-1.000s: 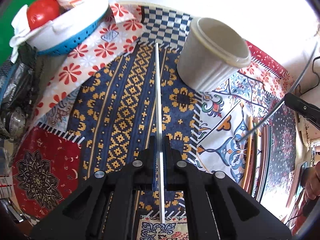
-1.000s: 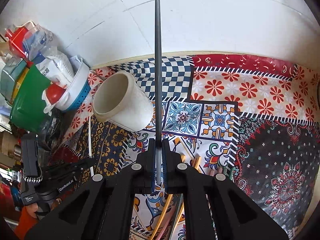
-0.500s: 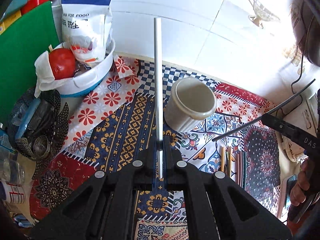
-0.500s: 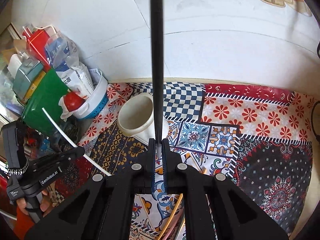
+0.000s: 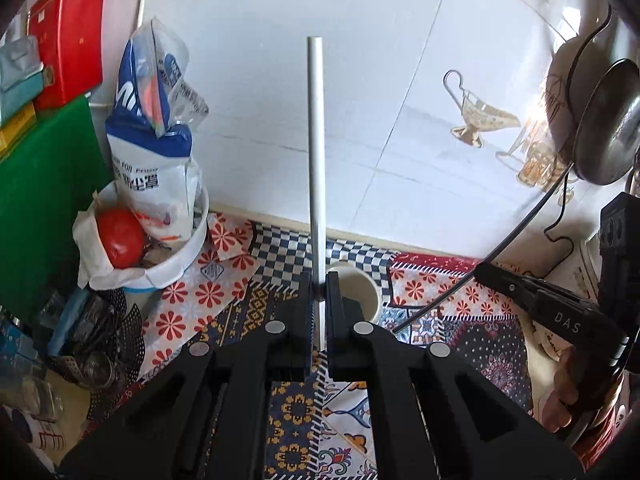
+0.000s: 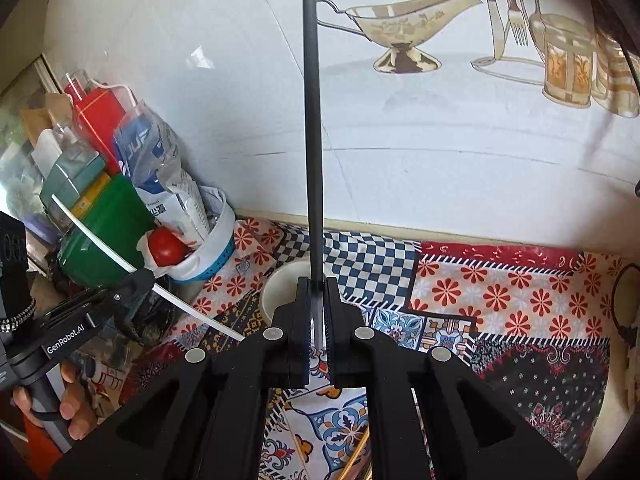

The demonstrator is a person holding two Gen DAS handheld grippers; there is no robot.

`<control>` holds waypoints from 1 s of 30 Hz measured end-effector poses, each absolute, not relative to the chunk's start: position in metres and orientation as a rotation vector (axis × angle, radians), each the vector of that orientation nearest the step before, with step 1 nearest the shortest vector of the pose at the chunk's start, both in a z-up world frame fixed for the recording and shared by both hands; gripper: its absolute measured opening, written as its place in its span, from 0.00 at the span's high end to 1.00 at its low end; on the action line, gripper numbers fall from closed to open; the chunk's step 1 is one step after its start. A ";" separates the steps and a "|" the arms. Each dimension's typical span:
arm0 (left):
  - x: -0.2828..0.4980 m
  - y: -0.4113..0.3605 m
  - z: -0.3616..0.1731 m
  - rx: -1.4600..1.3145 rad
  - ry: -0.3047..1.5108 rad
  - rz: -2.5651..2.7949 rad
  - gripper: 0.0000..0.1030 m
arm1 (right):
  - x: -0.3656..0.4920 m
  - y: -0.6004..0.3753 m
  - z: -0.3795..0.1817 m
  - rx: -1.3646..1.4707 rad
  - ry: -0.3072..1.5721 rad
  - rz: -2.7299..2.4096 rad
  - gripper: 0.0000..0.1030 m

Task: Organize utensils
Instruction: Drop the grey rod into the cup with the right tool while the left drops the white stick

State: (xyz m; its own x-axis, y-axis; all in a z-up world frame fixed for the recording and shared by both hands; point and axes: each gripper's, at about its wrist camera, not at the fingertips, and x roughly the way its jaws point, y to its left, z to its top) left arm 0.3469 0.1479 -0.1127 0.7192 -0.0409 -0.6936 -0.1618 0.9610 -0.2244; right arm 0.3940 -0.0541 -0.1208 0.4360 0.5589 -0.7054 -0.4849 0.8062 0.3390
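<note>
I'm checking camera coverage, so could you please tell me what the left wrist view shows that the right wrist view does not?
Only the left wrist view shows the metal pan hanging at the right, and the right tool from the side, gripping the black chopstick. Only the right wrist view shows the painted knife and fork on the wall and the left tool gripping the white chopstick. Both show the white cup, the red tomato and the patterned cloth.

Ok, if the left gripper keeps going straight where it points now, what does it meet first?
Probably the cup: it sits just past the left gripper, which is shut on the white stick. The stick's far end leads and lines up with the wall, but depth is hard to judge here.
</note>
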 end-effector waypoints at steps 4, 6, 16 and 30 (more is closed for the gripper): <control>0.359 0.144 -0.099 -0.268 0.732 0.057 0.97 | 0.403 -0.045 -0.113 0.091 0.885 0.657 0.95; 0.365 0.142 -0.096 -0.257 0.723 0.051 0.97 | 0.407 -0.039 -0.112 0.088 0.877 0.660 0.95; 0.402 0.137 -0.135 -0.272 0.799 0.042 0.97 | 0.422 -0.008 -0.142 0.058 0.942 0.678 0.95; 0.423 0.140 -0.188 -0.278 0.934 0.048 0.97 | 0.426 0.009 -0.189 -0.025 1.054 0.665 0.95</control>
